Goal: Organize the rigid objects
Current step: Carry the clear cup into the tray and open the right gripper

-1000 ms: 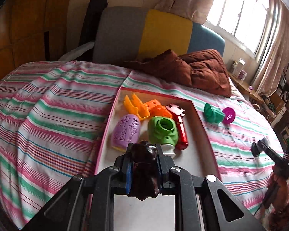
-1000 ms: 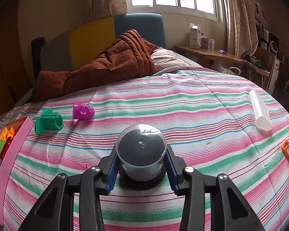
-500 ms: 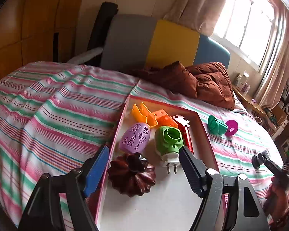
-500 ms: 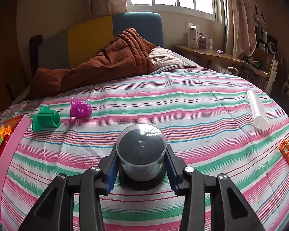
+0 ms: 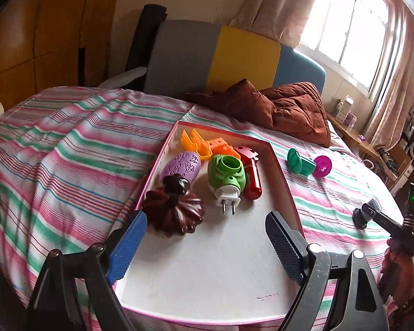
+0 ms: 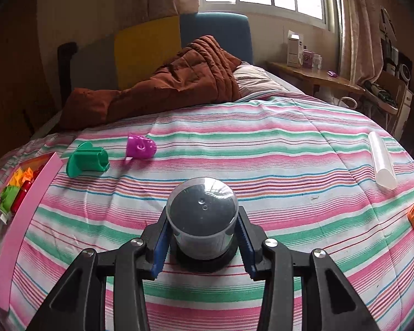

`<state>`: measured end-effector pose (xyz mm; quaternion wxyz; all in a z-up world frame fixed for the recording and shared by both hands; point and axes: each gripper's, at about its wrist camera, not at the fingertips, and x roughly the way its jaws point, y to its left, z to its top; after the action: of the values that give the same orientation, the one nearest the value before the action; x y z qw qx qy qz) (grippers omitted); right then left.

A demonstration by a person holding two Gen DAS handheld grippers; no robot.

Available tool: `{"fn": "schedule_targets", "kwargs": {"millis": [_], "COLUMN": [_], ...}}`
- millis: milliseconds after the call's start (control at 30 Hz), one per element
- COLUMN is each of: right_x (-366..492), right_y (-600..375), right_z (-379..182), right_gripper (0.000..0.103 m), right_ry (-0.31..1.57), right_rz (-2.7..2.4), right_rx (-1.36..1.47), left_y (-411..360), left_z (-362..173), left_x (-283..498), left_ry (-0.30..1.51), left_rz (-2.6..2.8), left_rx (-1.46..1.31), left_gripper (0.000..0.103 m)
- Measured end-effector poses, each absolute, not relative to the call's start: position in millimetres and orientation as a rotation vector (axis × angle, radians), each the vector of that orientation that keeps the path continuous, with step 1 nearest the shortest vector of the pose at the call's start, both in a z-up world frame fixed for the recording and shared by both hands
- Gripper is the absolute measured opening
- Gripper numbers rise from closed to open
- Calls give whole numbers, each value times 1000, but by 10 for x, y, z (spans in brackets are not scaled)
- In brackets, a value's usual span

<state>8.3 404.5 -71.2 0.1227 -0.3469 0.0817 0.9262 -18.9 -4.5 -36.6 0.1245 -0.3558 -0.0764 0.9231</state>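
One bed under a pink, green and white striped cover carries everything, with a brown quilt heaped at its head. A shallow pink-rimmed tray is laid on the cover. Along its far end are gathered a purple oval piece, a green plug-in device, a red cylinder and orange pieces. A dark brown fluted mould is set down in the tray near its left rim. The left hand-held gripper has just been opening: its jaws are spread wide, clear of the mould. A grey domed container is pinched by the right hand-held gripper over the cover. Beyond it, a green cap and a purple cap are left lying outside the tray, and a clear tube is seen far right.
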Motion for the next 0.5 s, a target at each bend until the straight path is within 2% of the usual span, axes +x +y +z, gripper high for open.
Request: {"fn": "schedule_targets", "kwargs": {"millis": [267,500], "right_x": [112,50], "right_y": [3396,2801], "right_z": [-438,-215], "right_gripper": [44,44], "right_ry": [222,268], "right_rz": [2906,3070], "right_rx": [-1027,-1054], "left_y": [-43,-66], "left_z": [-368,-364], "left_x": [-97,-36], "left_ry": [-233,-211], "left_rz": [2684,2688], "left_rx": [-1022,-1016], "left_gripper": [89,93]}}
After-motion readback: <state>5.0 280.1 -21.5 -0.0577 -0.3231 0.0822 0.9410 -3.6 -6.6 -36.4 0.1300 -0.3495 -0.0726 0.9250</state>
